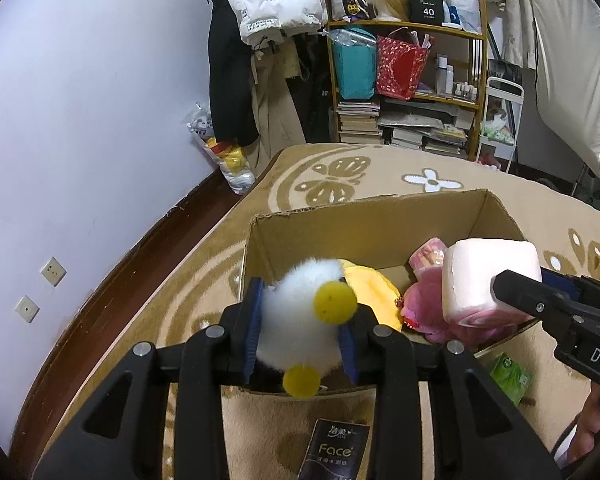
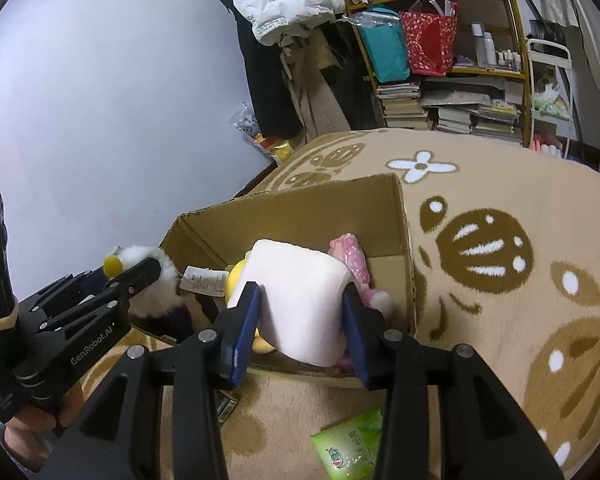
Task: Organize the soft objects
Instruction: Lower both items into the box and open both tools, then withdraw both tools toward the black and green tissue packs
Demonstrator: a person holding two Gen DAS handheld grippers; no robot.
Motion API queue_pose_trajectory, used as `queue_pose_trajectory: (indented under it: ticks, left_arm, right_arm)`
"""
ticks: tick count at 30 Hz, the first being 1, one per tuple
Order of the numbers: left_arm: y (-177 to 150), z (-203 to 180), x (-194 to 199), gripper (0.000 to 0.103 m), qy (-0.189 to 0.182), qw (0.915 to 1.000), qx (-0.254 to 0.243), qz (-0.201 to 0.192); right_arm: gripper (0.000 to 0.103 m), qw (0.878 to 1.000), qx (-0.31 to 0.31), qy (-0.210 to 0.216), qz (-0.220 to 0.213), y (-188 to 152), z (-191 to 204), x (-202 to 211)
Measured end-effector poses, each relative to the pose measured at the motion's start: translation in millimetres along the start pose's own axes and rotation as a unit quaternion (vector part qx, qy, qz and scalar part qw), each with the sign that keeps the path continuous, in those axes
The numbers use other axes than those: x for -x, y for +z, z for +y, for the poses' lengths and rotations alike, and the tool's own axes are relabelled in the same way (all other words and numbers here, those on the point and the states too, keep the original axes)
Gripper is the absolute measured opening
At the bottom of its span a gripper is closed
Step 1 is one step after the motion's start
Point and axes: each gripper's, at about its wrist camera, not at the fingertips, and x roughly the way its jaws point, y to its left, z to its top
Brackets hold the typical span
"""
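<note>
Two soft things are held over the open cardboard box (image 1: 380,224), one in each claw. The left claw (image 1: 300,336) clamps a white fluffy plush (image 1: 296,320) with yellow pompoms between its blue pads, just above the box's near-left corner. The right claw (image 2: 300,332) squeezes a pale pink tissue roll (image 2: 300,300) by its sides, above the middle of the box near its front wall; in the left wrist view the roll (image 1: 488,276) hangs at the right with the other claw's black finger across it.

Inside the box lie a yellow plush (image 1: 372,288) with a white label (image 2: 204,280), a pink plush (image 1: 424,312) and a pink patterned packet (image 2: 350,256) toward the back wall.

The box stands on a beige carpet (image 2: 500,340) with brown and white floral shapes. On the carpet in front of it lie a green tissue pack (image 2: 352,448) and a black pack marked "Face" (image 1: 334,452). Beyond stand a cluttered wooden shelf (image 1: 412,80) with books and bags, hanging coats (image 1: 236,60) and a pale wall (image 1: 100,100).
</note>
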Motion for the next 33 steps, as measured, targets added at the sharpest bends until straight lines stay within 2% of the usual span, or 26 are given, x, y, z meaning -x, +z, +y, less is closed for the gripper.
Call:
queue_pose_trajectory:
  ticks: [3,5,6,8,11,13,16,19,20,23,33]
  left_arm:
    - [-1.2,-0.8,1.9,0.035,-0.001,1.0000,-0.001,0.001]
    - [-1.3,-0.9,3.3,0.041,0.002,1.0000,-0.003,-0.003]
    - [-1.4,-1.0,4.5,0.048,0.004,1.0000,-0.003,-0.004]
    - [-1.4,-0.2,8.2,0.054,0.005,0.9999,-0.001,-0.010]
    - [-1.2,2.4,11.1,0.059,0.001,1.0000,0.005,-0.006]
    - [-1.7,5.4,11.8,0.075,-0.001,0.9999,0.012,0.001]
    - [-3.2,7.4,18.4,0.090,0.015,0.9998,0.011,-0.007]
    - [-3.4,9.1,25.6,0.099,0.021,0.9996,0.009,-0.013]
    - [-3.5,10.2,29.1,0.101,0.023,0.9995,0.011,-0.017]
    - [-4.6,15.6,36.3,0.103,0.026,0.9991,0.023,-0.024]
    - [-14.6,31.6,59.7,0.103,0.038,0.9980,0.045,-0.024]
  right_arm:
    - [0.044,1.000,0.001,-0.001,0.000,-1.1,1.4,2.0]
    - [0.045,1.000,0.001,0.003,-0.003,-0.5,1.9,3.9]
    - [0.046,1.000,0.001,0.002,-0.006,0.5,2.4,5.7]
    - [0.057,1.000,0.001,0.005,-0.014,1.5,3.4,9.5]
    - [0.064,1.000,-0.002,0.005,-0.020,2.7,4.1,14.5]
    - [0.072,1.000,-0.010,0.004,-0.021,2.9,2.6,17.4]
    - [0.080,0.999,-0.023,0.003,-0.026,2.7,-1.4,21.1]
    - [0.092,0.999,-0.028,-0.002,-0.026,3.5,-3.6,25.2]
    - [0.097,0.999,-0.030,-0.004,-0.028,3.7,-3.9,27.4]
    - [0.103,0.999,-0.038,-0.007,-0.031,4.3,-5.6,33.0]
    - [0.103,0.998,-0.053,-0.014,-0.028,-0.2,-9.9,51.6]
